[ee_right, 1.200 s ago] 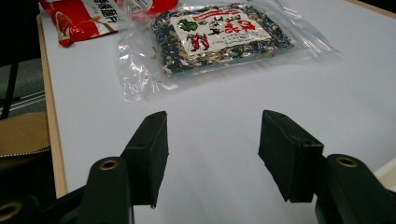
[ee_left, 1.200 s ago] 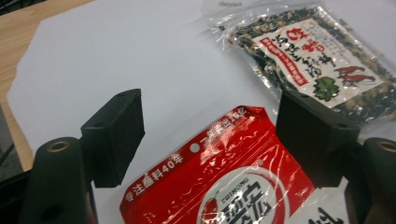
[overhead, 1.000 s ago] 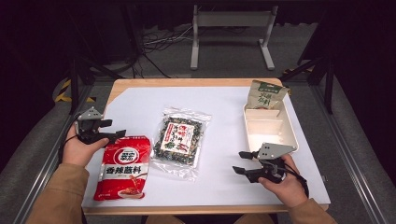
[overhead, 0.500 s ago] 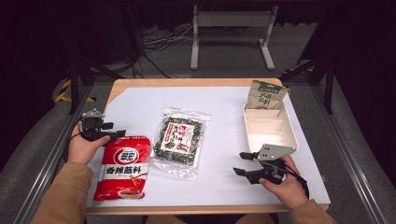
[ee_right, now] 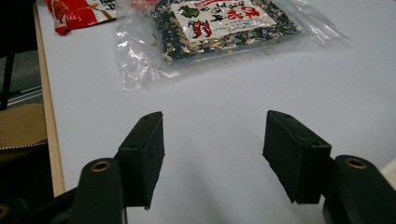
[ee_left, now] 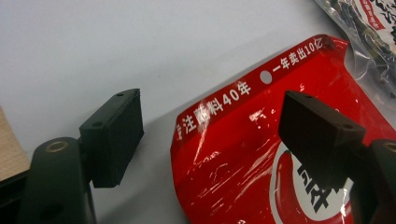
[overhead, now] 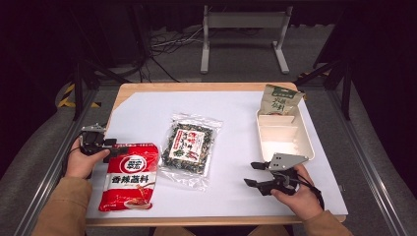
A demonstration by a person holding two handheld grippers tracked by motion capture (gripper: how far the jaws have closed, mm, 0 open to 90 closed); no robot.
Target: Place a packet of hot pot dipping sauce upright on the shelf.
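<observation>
A red snack bag [overhead: 130,177] lies flat at the table's front left. My left gripper [overhead: 112,146] sits low at its top left corner, open. In the left gripper view the bag's top edge [ee_left: 243,154] lies under and between the jaws of this gripper [ee_left: 212,105], which have just been opening; the pads do not press on it. A clear bag of dark seaweed mix [overhead: 189,145] lies mid-table. My right gripper [overhead: 251,174] rests at the front right, open, its jaws [ee_right: 212,121] holding nothing and pointing toward the seaweed bag [ee_right: 224,23].
A white compartment tray [overhead: 302,132] stands at the right, with a green pouch [overhead: 279,100] leaning at its far end. White mat covers the wooden table [overhead: 196,87]. The red bag's corner [ee_right: 74,11] is at the top left of the right gripper view.
My left hand has come down toward the table at the red bag's top left corner. The right hand and all the bags have stayed put.
</observation>
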